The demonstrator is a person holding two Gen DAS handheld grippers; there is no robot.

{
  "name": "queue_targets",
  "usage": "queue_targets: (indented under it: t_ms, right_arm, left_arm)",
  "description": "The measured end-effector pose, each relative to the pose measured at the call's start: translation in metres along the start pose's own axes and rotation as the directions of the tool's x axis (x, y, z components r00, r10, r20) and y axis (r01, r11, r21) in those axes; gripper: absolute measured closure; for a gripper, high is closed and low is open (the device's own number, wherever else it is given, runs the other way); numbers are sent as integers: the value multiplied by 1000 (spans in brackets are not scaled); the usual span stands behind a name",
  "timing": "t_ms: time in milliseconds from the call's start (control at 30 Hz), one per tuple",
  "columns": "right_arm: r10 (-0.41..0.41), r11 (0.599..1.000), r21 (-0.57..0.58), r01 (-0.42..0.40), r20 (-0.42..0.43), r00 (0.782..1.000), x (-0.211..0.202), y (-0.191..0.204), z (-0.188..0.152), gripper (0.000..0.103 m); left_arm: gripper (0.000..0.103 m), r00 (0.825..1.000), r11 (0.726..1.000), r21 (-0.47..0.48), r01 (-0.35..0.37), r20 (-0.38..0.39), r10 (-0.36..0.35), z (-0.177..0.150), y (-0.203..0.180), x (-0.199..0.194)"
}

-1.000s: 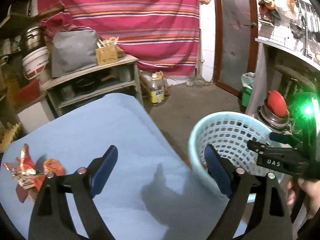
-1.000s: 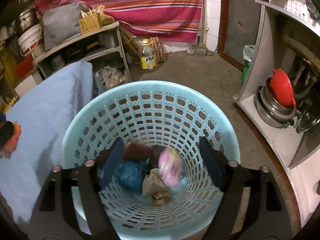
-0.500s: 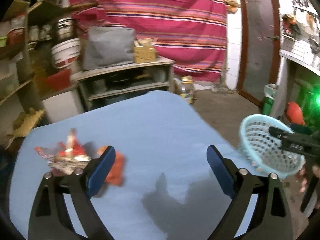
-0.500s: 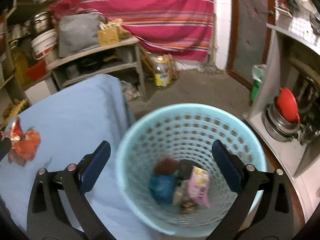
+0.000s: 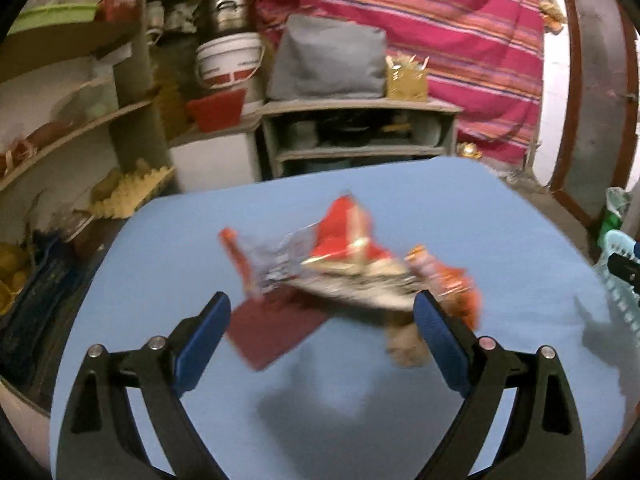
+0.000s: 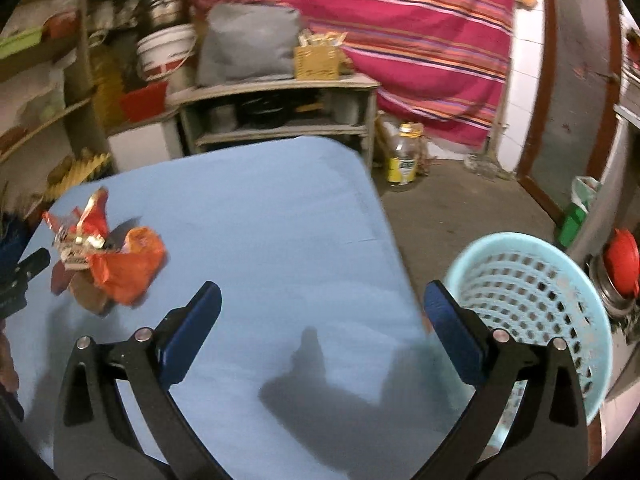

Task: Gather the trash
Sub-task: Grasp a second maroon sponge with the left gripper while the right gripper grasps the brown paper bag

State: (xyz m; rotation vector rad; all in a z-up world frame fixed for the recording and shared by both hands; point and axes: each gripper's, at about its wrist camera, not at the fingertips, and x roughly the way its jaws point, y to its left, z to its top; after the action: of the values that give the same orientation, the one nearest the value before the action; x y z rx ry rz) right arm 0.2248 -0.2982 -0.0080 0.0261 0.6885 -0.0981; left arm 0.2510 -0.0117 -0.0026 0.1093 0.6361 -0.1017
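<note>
On the blue table (image 5: 500, 240), through our left wrist camera, the trash pile (image 5: 348, 276) of crumpled wrappers lies straight ahead of our left gripper (image 5: 322, 330), just past its tips, long axis running across between the 2 spread, empty jaws.

From our right wrist view, the same pile (image 6: 104, 264) sits far off to the left, well apart from our right gripper (image 6: 322, 328), whose jaws have just been opening and stand wide with nothing between them. Beside it on the right stands the basket (image 6: 532, 292). We judge our left hand nearer.

Your left wrist view looks down close on the wrappers (image 5: 340, 268); your right view shares them far left (image 6: 100, 256).
</note>
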Motion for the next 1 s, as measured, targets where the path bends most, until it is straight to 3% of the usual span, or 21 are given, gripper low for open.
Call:
queue_targets:
  t_ms: [367, 600, 1000]
  right_arm:
    - [71, 996, -58, -74, -55, 996, 36, 65, -1, 4]
    - [81, 991, -103, -90, -84, 993, 44, 85, -5, 4]
    - [80, 991, -100, -91, -110, 991, 51, 88, -11, 4]
  left_arm:
    - [12, 993, 999, -34, -16, -117, 12, -26, 51, 41]
    - [12, 969, 993, -80, 81, -226, -97, -24, 59, 76]
    - [12, 950, 985, 37, 171, -272, -155, -15, 42, 95]
